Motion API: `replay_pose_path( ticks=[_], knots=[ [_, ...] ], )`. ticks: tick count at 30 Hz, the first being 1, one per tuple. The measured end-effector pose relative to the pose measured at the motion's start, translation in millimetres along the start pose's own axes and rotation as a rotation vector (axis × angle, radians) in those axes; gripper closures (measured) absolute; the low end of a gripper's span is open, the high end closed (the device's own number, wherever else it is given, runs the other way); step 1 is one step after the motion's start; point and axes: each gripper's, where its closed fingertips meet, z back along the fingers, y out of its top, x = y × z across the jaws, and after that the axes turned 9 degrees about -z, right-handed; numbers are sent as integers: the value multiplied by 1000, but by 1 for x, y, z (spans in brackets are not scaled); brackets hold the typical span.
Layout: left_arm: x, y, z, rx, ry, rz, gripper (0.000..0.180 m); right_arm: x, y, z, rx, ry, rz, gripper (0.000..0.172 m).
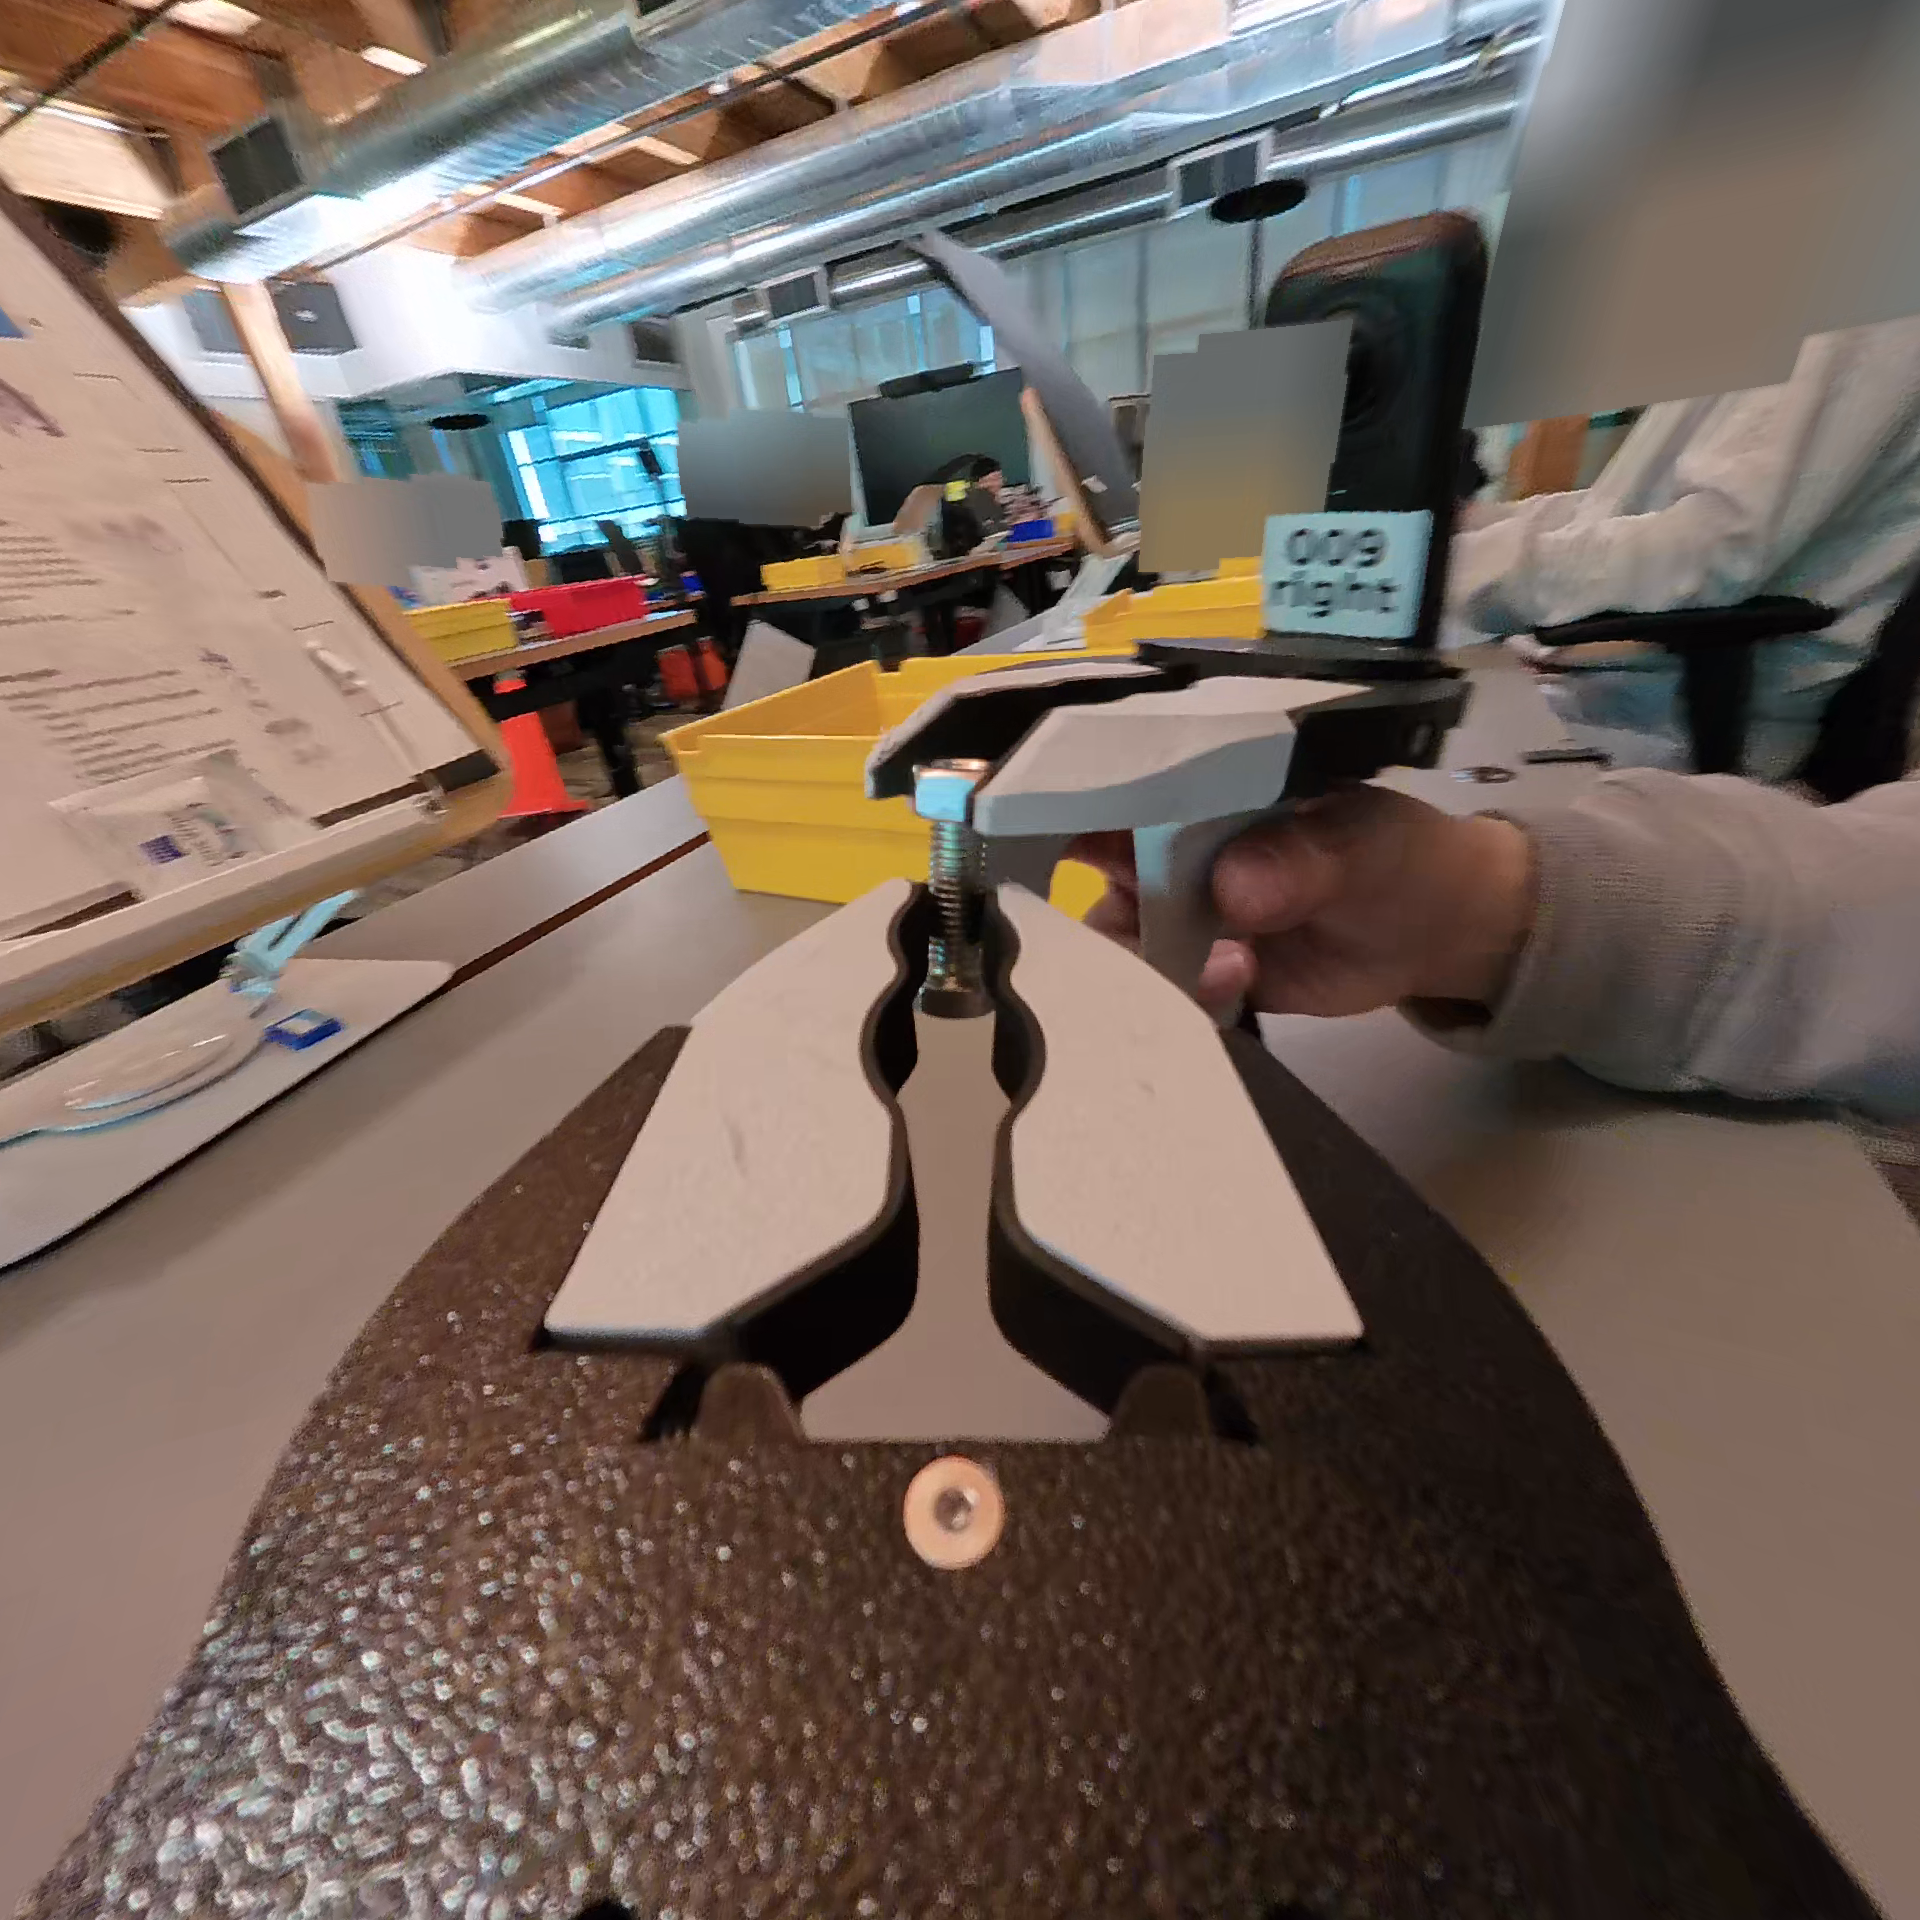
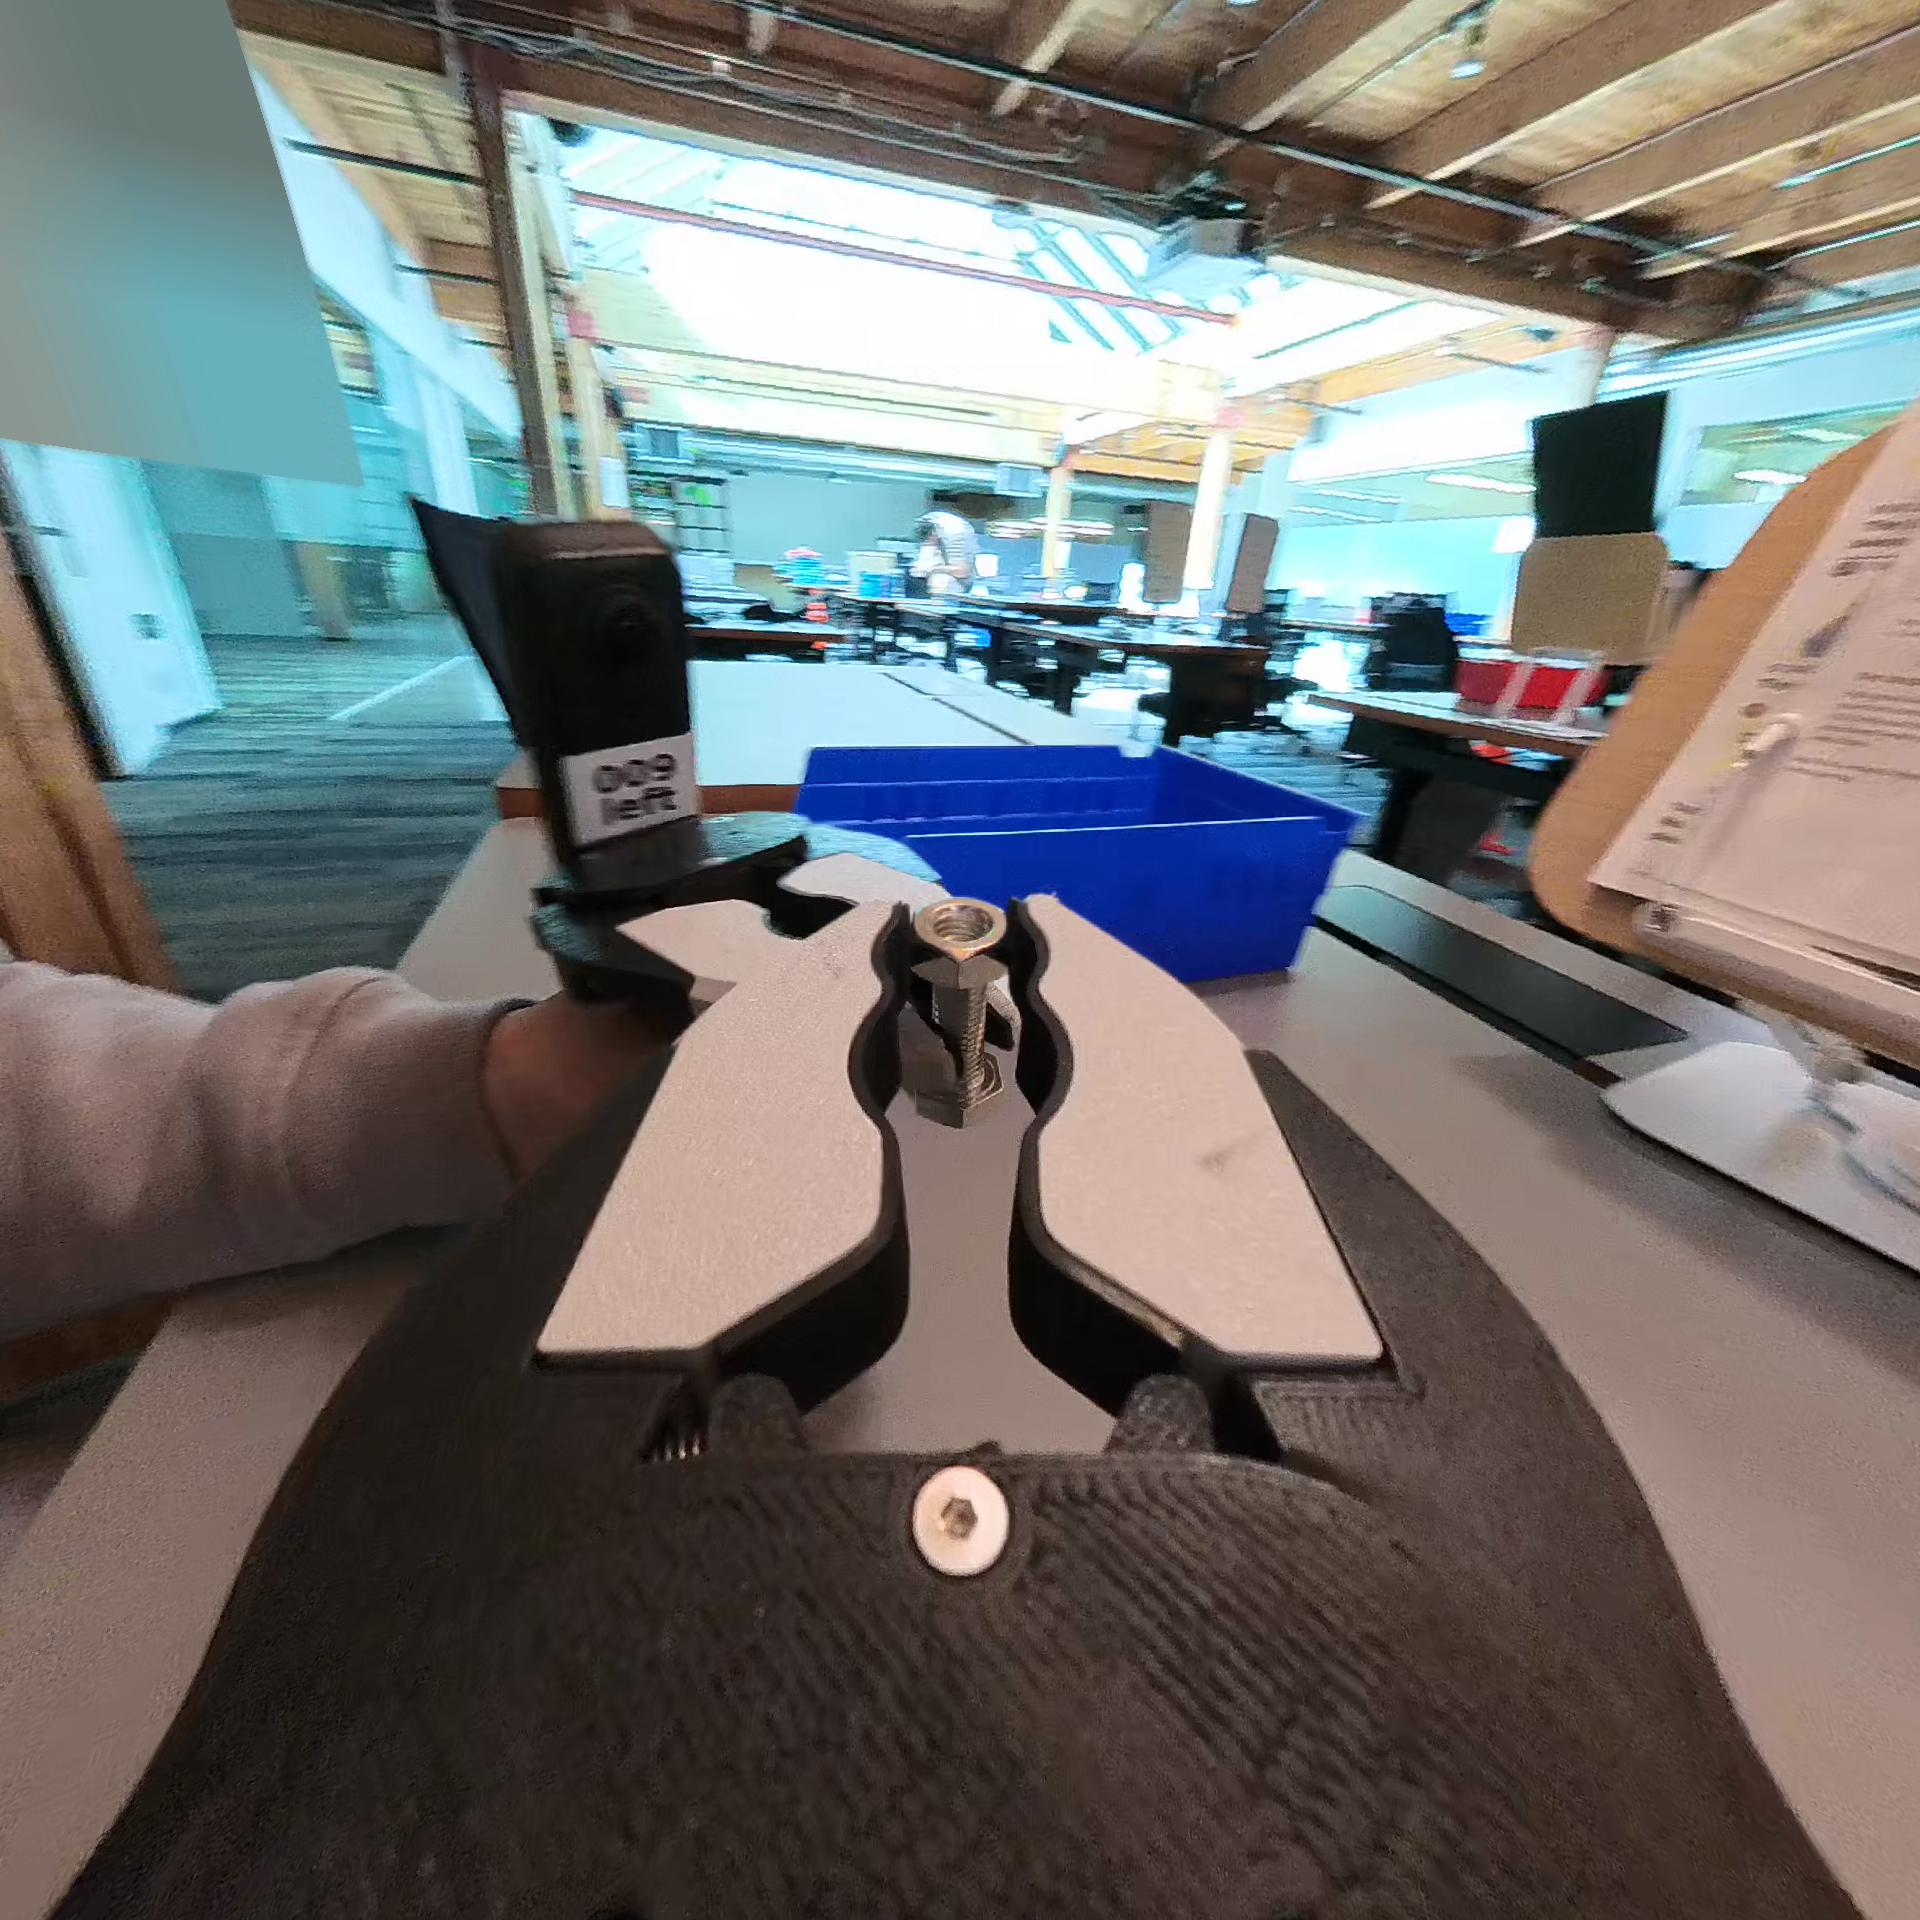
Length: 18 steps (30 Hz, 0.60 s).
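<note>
Two hand-held grippers meet over a grey desk in an open workshop. The left gripper is narrowed around the threaded shank of an upright steel bolt, its head down near the desk. The right gripper clamps a hex nut at the bolt's upper tip. A yellow bin stands behind in one view, a blue bin in the other. Doing this well likely means keeping nut and bolt on one axis, the bolt held firm against twisting.
</note>
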Motion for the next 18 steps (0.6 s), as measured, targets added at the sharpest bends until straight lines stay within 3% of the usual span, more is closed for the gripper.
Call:
replay_pose_path(
  ticks=[8,10,15,18],
  knots=[
    [43,21,12,155,-412,144,172,-43,9,17,-3,401,-117,154],
    [47,23,13,168,-442,151,172,-48,19,22,43,451,-154,154],
    [31,7,7,74,-303,86,172,-24,45,29,123,222,30,154],
    [23,4,7,53,-254,79,172,27,61,51,-31,-117,117,154]
  ],
)
